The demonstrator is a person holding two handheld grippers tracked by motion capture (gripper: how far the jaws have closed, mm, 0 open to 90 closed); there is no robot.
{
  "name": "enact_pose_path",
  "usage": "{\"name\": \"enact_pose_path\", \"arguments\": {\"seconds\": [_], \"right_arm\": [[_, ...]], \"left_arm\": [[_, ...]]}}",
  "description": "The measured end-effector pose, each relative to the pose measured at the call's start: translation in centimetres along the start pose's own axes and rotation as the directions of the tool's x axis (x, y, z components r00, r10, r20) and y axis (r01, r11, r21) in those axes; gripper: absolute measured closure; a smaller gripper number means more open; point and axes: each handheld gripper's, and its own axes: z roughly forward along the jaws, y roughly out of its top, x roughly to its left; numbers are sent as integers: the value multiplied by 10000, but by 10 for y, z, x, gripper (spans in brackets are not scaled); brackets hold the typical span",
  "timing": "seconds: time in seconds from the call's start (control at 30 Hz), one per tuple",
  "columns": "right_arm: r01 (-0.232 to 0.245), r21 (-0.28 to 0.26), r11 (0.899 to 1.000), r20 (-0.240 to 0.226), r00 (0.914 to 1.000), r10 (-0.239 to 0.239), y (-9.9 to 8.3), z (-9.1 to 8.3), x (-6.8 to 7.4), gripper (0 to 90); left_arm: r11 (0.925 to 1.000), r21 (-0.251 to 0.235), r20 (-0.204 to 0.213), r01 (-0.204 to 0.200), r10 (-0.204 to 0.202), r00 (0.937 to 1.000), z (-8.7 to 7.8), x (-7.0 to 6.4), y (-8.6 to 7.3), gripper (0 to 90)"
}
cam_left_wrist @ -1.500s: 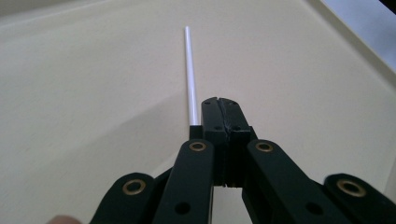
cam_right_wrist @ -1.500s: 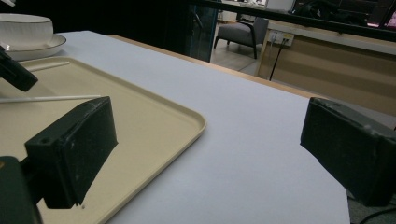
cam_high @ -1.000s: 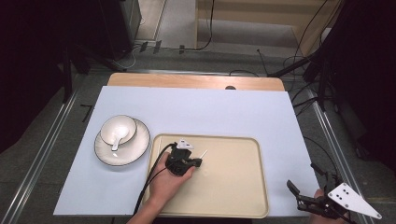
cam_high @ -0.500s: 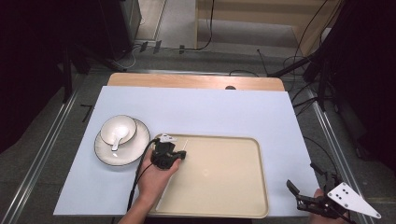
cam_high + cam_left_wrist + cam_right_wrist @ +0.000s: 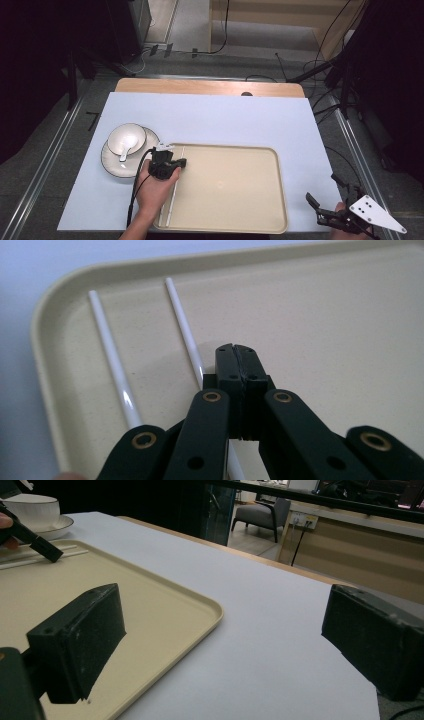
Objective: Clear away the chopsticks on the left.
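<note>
From above, the left gripper [image 5: 167, 162] sits over the left end of the beige tray [image 5: 250, 225], having slid leftward from its spot nearer the tray's middle a second earlier. Two white chopsticks [image 5: 172, 192] lie side by side along the tray's left edge, under the hand. A white cup with a spoon on a saucer [image 5: 125, 145] stands on the table [image 5: 225, 115] just left of the tray, unmoved. The right gripper [image 5: 327, 210] hovers past the tray's lower right corner, where it was before, jaws spread.

In the left gripper view, the jaws are pressed together with nothing between them, tips over the tray floor just beside the nearer chopstick [image 5: 182, 325]; the other chopstick [image 5: 107, 347] lies alongside, closer to the rim.

In the right gripper view, the black jaws stand wide apart above the tray's corner and the bare tabletop.
</note>
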Motion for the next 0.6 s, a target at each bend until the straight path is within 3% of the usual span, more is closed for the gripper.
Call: {"name": "enact_pose_path", "arguments": {"seconds": [0.5,0.6], "right_arm": [[-35,18,10000,-12,10000,35,0,1,1,37],[-34,14,10000,-3,10000,34,0,1,1,37]], "left_arm": [[9999,-96,-52,81,-82,10000,-4,8,-2,900],[9999,-102,311,40,-37,9995,-7,7,-2,900]]}}
